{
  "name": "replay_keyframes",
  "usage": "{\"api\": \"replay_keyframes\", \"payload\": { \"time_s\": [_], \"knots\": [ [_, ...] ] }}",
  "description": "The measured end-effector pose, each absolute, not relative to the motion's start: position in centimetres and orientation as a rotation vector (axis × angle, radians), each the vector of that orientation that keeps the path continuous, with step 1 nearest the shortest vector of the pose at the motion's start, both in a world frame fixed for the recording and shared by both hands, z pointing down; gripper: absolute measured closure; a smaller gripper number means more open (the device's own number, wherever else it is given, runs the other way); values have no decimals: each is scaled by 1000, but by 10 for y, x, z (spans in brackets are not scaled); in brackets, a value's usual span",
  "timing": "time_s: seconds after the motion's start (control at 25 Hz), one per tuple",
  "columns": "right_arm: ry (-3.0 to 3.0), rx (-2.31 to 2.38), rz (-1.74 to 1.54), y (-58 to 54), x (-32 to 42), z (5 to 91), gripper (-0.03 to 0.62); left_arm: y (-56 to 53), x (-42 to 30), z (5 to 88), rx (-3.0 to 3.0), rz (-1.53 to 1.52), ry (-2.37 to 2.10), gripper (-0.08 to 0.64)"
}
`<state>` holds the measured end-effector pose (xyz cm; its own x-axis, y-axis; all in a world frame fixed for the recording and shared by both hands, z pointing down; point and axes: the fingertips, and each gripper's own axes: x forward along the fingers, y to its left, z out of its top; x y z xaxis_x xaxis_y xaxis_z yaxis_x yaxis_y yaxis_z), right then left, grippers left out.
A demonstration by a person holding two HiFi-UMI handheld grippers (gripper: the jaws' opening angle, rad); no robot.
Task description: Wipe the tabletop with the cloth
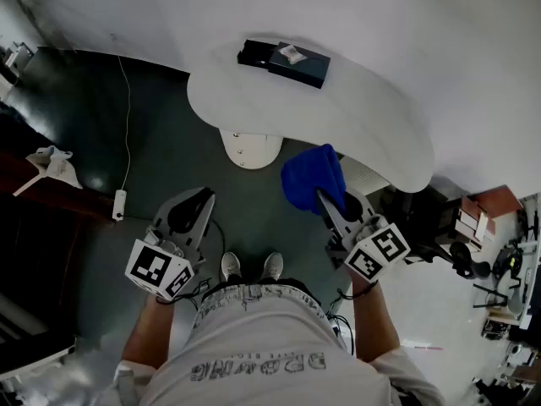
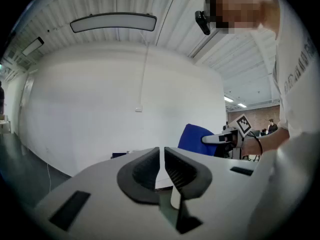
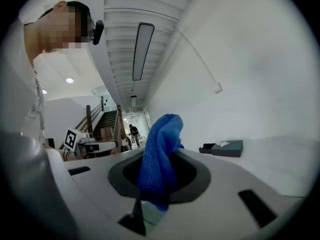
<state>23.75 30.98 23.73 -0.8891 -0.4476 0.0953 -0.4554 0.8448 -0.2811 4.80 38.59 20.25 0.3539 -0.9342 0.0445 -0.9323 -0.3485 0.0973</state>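
Hold: right gripper (image 1: 331,205) jaws clamped on crumpled blue knitted cloth (image 1: 314,176), raised at near edge of white rounded tabletop (image 1: 372,117) | Idle: left gripper (image 1: 199,201) jaws pressed together, empty | Progress: wiping apparently not yet begun, whole surface remains

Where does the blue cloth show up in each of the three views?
Head view: right of centre, blue cloth held by the right hand-held gripper.
Left gripper view: right of centre, beyond the jaws.
Right gripper view: centre, clamped between the jaws.
Shared landmark: the dark box on the table.
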Motion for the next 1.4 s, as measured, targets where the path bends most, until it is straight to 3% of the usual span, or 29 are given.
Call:
{"api": "replay_keyframes", "payload": {
  "time_s": [1.4],
  "knots": [
    [-3001,628,505,281,273,258,509,364,91,222,2403,-6,-1810,523]
  ]
}}
